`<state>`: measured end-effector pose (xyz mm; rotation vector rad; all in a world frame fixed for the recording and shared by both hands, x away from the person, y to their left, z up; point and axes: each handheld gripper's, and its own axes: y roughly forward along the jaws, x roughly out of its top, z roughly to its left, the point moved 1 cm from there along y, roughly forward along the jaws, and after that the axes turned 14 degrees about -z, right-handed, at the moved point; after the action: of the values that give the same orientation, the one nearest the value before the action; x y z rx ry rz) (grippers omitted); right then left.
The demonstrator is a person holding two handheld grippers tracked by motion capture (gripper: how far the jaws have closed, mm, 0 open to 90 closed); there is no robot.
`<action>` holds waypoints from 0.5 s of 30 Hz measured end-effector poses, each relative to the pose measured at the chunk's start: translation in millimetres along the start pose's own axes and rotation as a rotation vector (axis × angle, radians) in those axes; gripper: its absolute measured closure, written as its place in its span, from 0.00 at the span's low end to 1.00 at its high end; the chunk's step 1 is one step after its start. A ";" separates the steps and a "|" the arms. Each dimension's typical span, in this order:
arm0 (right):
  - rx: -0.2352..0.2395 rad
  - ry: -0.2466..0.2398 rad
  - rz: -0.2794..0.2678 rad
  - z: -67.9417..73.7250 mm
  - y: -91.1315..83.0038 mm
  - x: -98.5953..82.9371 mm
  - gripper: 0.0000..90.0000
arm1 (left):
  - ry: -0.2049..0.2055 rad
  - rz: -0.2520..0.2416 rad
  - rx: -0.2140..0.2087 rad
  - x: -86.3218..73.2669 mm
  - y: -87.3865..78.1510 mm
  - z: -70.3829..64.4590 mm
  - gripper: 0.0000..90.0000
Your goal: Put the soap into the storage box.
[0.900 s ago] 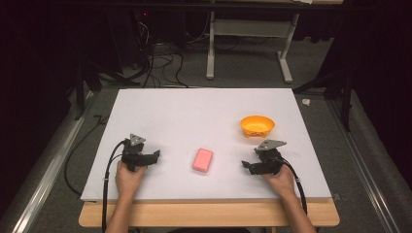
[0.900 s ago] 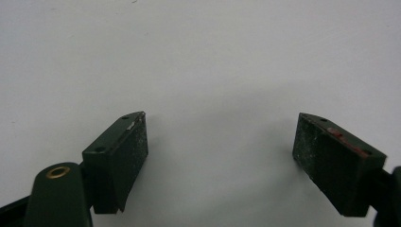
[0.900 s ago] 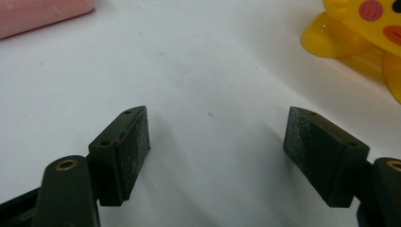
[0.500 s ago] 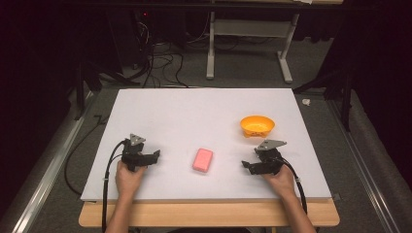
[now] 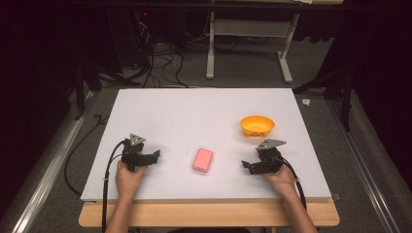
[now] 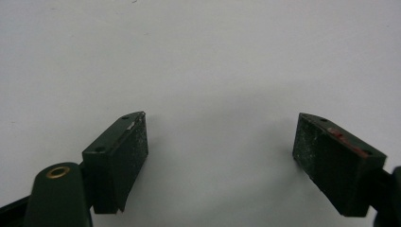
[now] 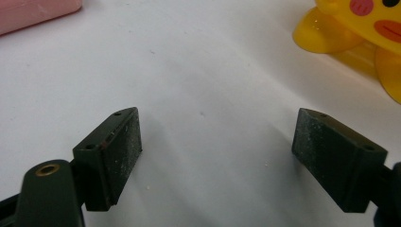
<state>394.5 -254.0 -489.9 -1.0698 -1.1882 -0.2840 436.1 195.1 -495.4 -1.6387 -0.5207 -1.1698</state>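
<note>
A pink block (image 5: 202, 160) lies flat near the front middle of the white table (image 5: 194, 116). An orange-yellow bowl (image 5: 257, 126) with a cartoon face on its side stands to the right. My left gripper (image 5: 156, 155) rests on the table left of the block, open, with bare white surface between its jaws (image 6: 220, 142). My right gripper (image 5: 246, 166) rests right of the block and in front of the bowl, open and holding nothing (image 7: 217, 137). In the right gripper view the pink block's corner (image 7: 33, 12) sits top left and the bowl (image 7: 364, 28) top right.
A wooden strip (image 5: 209, 213) runs along the table's front edge. Cables (image 5: 160, 63) and a white desk frame (image 5: 248, 43) stand on the dark floor behind the table. The person's hands (image 5: 128, 177) hold both grippers near the front edge.
</note>
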 end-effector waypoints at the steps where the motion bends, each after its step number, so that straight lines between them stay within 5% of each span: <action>1: -0.001 0.002 0.003 -0.2 0.1 0.2 0.18 | 0.000 0.000 0.000 0.0 0.0 0.0 0.21; 15: -0.016 0.041 -0.015 -3.5 -4.7 9.0 0.19 | 0.000 0.000 0.000 0.0 0.0 0.0 0.21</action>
<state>397.0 -256.2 -479.7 -1.0644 -1.1596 -0.3260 436.1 195.1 -495.4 -1.6387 -0.5205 -1.1700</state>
